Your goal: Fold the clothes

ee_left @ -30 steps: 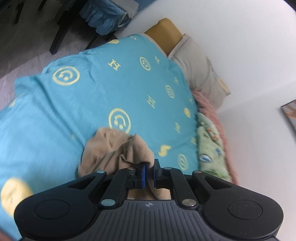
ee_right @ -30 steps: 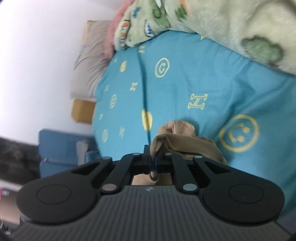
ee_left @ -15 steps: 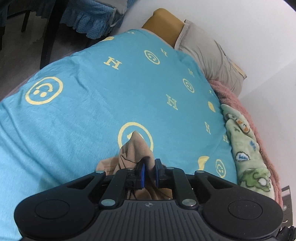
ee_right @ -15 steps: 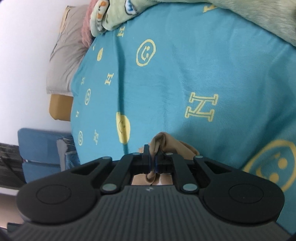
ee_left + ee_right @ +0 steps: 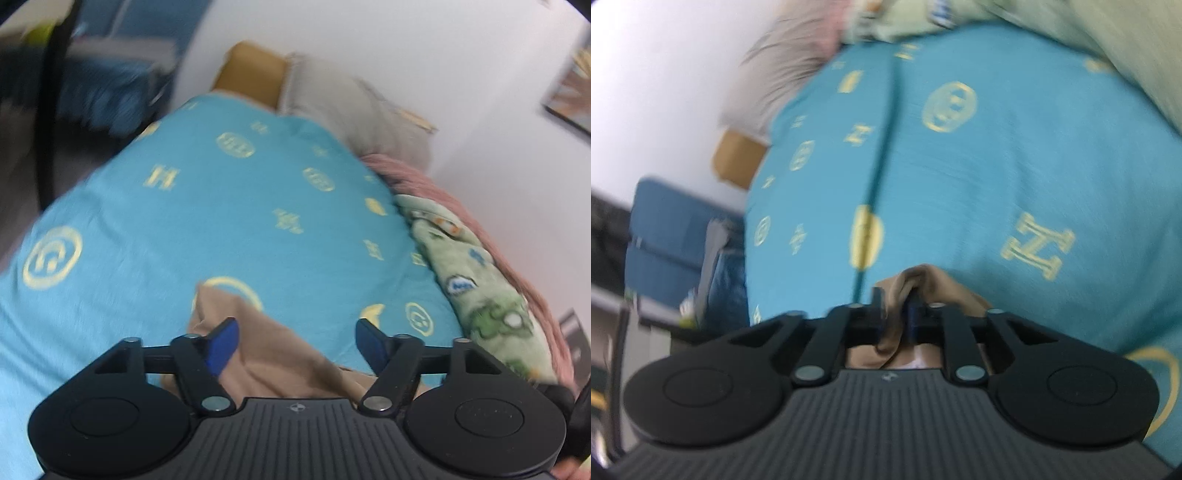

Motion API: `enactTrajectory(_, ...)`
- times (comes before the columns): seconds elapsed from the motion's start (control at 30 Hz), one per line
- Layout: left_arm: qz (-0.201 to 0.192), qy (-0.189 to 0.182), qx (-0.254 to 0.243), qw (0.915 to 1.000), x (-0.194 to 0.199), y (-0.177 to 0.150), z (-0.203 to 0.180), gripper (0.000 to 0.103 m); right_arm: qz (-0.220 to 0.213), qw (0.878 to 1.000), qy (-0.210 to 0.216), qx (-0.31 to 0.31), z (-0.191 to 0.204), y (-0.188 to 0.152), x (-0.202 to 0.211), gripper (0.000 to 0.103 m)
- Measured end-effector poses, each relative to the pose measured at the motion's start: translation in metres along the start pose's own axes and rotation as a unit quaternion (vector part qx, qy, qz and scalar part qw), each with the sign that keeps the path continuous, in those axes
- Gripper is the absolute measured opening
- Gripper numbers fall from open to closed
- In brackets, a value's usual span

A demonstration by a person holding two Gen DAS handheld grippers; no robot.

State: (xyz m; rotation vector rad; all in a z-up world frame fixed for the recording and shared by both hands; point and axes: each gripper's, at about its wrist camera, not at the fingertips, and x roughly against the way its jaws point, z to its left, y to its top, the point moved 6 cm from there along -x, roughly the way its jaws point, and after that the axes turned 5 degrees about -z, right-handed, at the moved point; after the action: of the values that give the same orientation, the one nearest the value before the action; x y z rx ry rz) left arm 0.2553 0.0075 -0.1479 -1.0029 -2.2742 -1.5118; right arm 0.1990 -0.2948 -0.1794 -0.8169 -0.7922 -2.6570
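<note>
A tan garment (image 5: 266, 343) lies on the blue bedspread (image 5: 221, 229), just under my left gripper (image 5: 297, 338). That gripper stands open, its blue pads wide apart above the cloth, holding nothing. In the right wrist view a bunched fold of the same tan garment (image 5: 923, 282) sticks up between the pads of my right gripper (image 5: 895, 314), which is shut on it. Most of the garment is hidden behind the gripper bodies. Both views are blurred by motion.
The blue bedspread (image 5: 1015, 177) carries yellow smiley and H prints. A grey pillow (image 5: 354, 110) and a tan headboard block (image 5: 251, 74) lie at the far end. A green patterned blanket (image 5: 476, 280) over a pink one runs along the wall side. Blue furniture (image 5: 665, 236) stands past the bed edge.
My left gripper has opened and let go of the tan garment, which now lies spread flatter on the bed. The right gripper stays shut on its fold; both cameras have swung.
</note>
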Motion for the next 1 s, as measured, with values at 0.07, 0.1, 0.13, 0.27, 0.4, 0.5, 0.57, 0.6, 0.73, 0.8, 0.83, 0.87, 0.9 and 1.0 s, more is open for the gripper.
enactTrajectory(0.07, -0.018, -0.005, -0.046, 0.9988, 0.011, 0.001, -0.015, 0.085, -0.023, 0.998, 0.02, 0.049, 0.015, -0.003, 0.013, 0.09)
enactTrajectory(0.1, -0.028, -0.005, -0.068, 0.9973, 0.016, 0.0, -0.02, 0.087, -0.035, 0.996, 0.03, 0.074, 0.023, -0.004, 0.02, 0.089)
enactTrajectory(0.13, -0.034, -0.004, -0.092, 0.9952, 0.02, -0.003, -0.026, 0.088, -0.047, 0.993, 0.04, 0.098, 0.031, -0.006, 0.027, 0.088)
enactTrajectory(0.27, -0.033, 0.003, -0.159, 0.9867, 0.026, -0.02, -0.034, 0.088, -0.087, 0.974, 0.075, 0.194, 0.061, -0.013, 0.052, 0.088)
enactTrajectory(0.4, 0.008, 0.017, -0.159, 0.987, 0.007, -0.037, -0.023, 0.088, -0.051, 0.961, 0.05, 0.269, 0.059, -0.033, 0.034, 0.059)
enactTrajectory(0.5, 0.026, 0.033, -0.167, 0.985, -0.011, -0.046, -0.011, 0.088, -0.024, 0.951, 0.02, 0.306, 0.055, -0.042, 0.008, 0.044)
enactTrajectory(0.57, 0.043, 0.047, -0.167, 0.9839, -0.024, -0.051, -0.003, 0.088, -0.015, 0.943, -0.006, 0.331, 0.05, -0.045, -0.015, 0.045)
enactTrajectory(0.6, 0.048, 0.049, -0.164, 0.9842, -0.029, -0.052, 0.001, 0.088, -0.007, 0.943, -0.016, 0.333, 0.047, -0.046, -0.025, 0.044)
enactTrajectory(0.73, 0.062, 0.052, -0.153, 0.9849, -0.045, -0.058, 0.014, 0.089, 0.004, 0.936, -0.034, 0.351, 0.039, -0.054, -0.047, 0.043)
enactTrajectory(0.8, 0.061, 0.055, -0.158, 0.984, -0.045, -0.059, 0.013, 0.089, 0.001, 0.935, -0.035, 0.354, 0.039, -0.056, -0.044, 0.043)
enactTrajectory(0.83, 0.059, 0.056, -0.161, 0.9837, -0.042, -0.059, 0.012, 0.089, -0.001, 0.935, -0.035, 0.353, 0.04, -0.057, -0.039, 0.043)
enactTrajectory(0.87, 0.057, 0.057, -0.163, 0.9834, -0.039, -0.058, 0.011, 0.089, -0.003, 0.936, -0.035, 0.351, 0.041, -0.057, -0.034, 0.043)
enactTrajectory(0.9, 0.055, 0.058, -0.165, 0.983, -0.037, -0.058, 0.009, 0.089, -0.006, 0.936, -0.034, 0.35, 0.042, -0.058, -0.029, 0.044)
enactTrajectory(1.0, 0.045, 0.057, -0.168, 0.9831, -0.02, -0.057, 0.002, 0.089, -0.013, 0.938, -0.033, 0.346, 0.045, -0.059, -0.014, 0.044)
